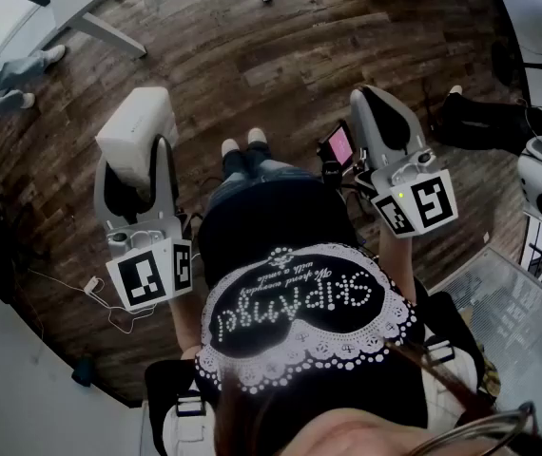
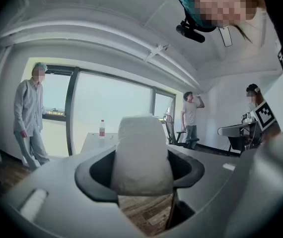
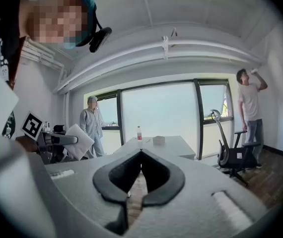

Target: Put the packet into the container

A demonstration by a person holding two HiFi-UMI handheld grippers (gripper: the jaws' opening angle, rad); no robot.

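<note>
The packet is a white pillow-like pouch. My left gripper is shut on it, at the left of the head view, above the wooden floor. In the left gripper view the packet stands upright and fills the gap between the two dark pads of the left gripper. From the right gripper view the same packet shows at the left. My right gripper is shut with nothing in it; its jaws meet at the tips. A small box-like container sits on a far table.
A white table by the windows holds a bottle. Three people stand around the room, one near an office chair. A mesh-topped frame is at my right. Dark wood floor lies ahead.
</note>
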